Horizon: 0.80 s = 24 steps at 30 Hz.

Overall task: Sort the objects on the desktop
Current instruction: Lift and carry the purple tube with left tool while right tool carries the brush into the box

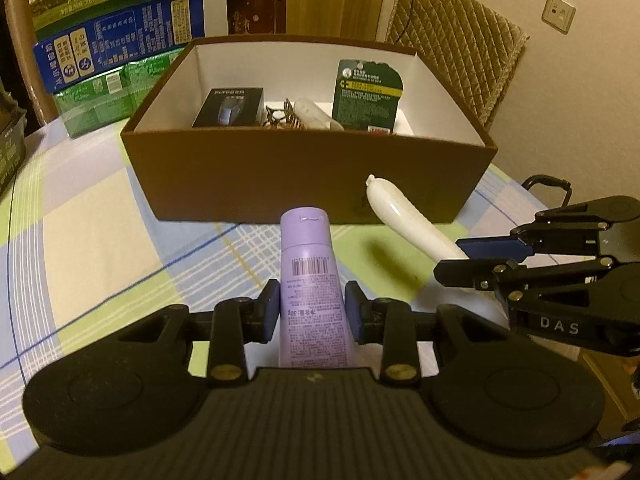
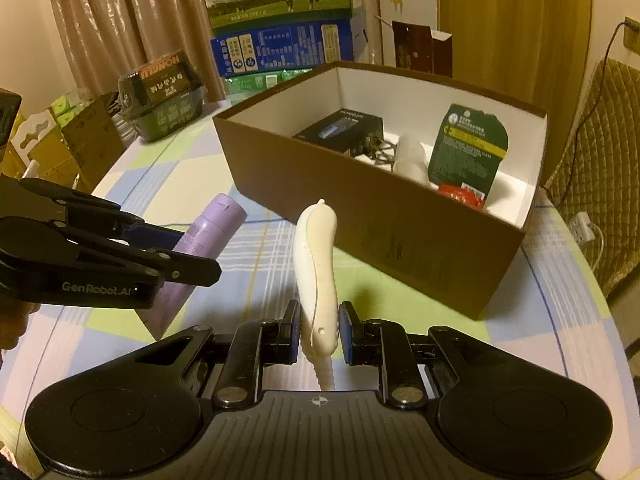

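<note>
Gripping a purple tube [image 1: 310,280], the left hand-held gripper [image 1: 312,314] points its long axis at the box [image 1: 304,176] just ahead, while the right hand-held gripper [image 2: 319,332], clamping a white sausage [image 2: 316,264], sits equally near.

purple tube [image 1: 310,288] base hidden behind gripper body, box [image 1: 308,176] contents partly hidden by its front wall

Lilac tube [image 1: 310,280], brown box [image 1: 304,176], plaid tablecloth [image 1: 100,240]
</note>
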Motion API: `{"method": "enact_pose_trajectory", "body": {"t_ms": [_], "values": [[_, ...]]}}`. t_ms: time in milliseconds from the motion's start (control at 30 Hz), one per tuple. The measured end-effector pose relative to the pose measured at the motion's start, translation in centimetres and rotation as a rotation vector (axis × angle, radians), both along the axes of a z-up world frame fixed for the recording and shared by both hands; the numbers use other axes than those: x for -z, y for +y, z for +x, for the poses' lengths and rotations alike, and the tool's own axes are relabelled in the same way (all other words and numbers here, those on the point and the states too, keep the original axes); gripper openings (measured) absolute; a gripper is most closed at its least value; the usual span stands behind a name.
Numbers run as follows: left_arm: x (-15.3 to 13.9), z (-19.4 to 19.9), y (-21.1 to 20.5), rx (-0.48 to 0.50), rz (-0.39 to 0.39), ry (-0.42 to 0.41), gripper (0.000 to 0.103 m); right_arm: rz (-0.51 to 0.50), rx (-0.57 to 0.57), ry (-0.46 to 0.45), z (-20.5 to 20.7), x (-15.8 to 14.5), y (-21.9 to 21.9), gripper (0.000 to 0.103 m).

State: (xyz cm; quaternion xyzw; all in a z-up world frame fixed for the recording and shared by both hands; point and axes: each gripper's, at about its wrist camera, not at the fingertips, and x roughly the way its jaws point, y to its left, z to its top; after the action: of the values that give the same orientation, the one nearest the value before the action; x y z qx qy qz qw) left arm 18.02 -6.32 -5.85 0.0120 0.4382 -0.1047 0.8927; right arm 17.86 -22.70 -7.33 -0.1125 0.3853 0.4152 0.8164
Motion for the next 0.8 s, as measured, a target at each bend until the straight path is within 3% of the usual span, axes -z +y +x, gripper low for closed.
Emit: {"method": "enact_pose_trajectory", "body": {"t_ms": [800], "values": [[-3.0,3.9,-1.4,0.004,0.003,-0.088,0.029,0.064,-0.014,-0.069,4.1,-3.3,0.7,0.017]]}}
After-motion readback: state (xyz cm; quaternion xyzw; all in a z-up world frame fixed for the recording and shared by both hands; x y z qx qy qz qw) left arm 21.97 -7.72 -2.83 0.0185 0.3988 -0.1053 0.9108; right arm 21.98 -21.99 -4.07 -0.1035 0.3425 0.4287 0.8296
